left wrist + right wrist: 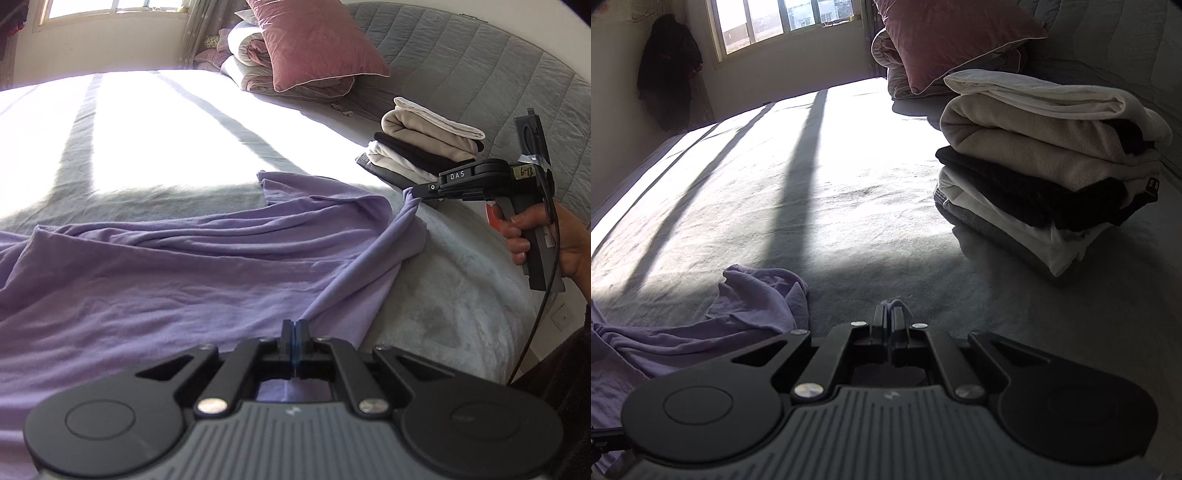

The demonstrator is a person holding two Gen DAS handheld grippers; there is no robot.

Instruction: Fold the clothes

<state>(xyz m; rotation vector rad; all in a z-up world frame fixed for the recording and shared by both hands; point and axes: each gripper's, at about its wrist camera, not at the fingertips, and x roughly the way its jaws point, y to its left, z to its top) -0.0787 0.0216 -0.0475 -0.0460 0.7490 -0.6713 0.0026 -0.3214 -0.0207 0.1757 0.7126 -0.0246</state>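
— With both tools clamped on the purple shirt [177, 266], rumpled across the bed [461, 280], what might fail?
— Left tool [294, 326] and right tool [415, 192] grip only thin edges; uneven pulling could slip one free.

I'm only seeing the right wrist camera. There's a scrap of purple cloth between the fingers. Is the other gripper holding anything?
Observer: Yes. The left gripper is shut on the same purple garment, with an edge pulled taut between the two grippers.
Operator: Where does my right gripper sit, seen from outside?
Observer: The right gripper pinches a corner raised off the bed, in front of the stack of folded clothes.
Operator: Who's holding it?
Observer: A hand wraps its handle, and a black cable hangs down from it.
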